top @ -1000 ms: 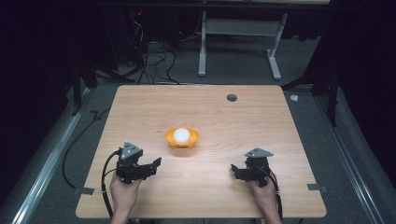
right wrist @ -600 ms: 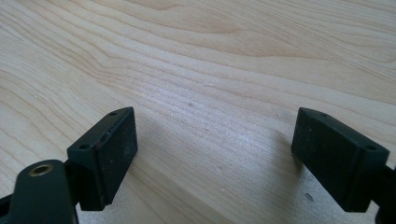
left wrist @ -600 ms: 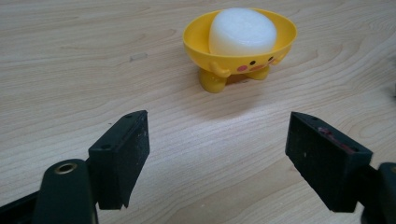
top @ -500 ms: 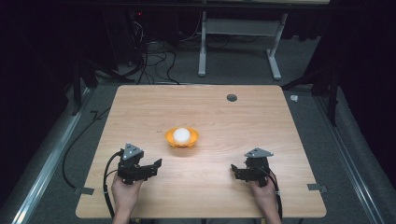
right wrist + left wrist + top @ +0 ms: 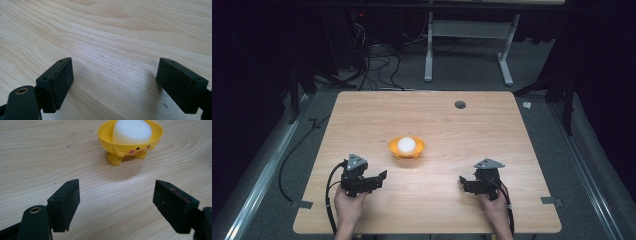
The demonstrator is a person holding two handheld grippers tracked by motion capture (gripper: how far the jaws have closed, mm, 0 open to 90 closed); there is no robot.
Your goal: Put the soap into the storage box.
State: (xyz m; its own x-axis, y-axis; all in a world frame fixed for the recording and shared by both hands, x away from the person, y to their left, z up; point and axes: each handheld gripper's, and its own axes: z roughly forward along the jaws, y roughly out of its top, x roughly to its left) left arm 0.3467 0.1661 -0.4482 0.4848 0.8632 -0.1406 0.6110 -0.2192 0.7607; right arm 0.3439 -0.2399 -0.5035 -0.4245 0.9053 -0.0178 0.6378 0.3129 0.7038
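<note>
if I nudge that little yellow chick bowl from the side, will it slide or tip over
The yellow chick bowl probably tips rather than slides: its wide cup stands on small feet. The white lump rises above the rim, so it may tumble out. It looks like smooth, stiff plastic, likely light, so an open left gripper could skid off.

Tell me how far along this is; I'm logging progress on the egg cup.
Nothing looks done yet: the white egg sits in the yellow chick cup at mid-table. Left claw is open, aimed at the cup but short of it. Right claw is open over bare table. Reaching and grasping remain.
</note>
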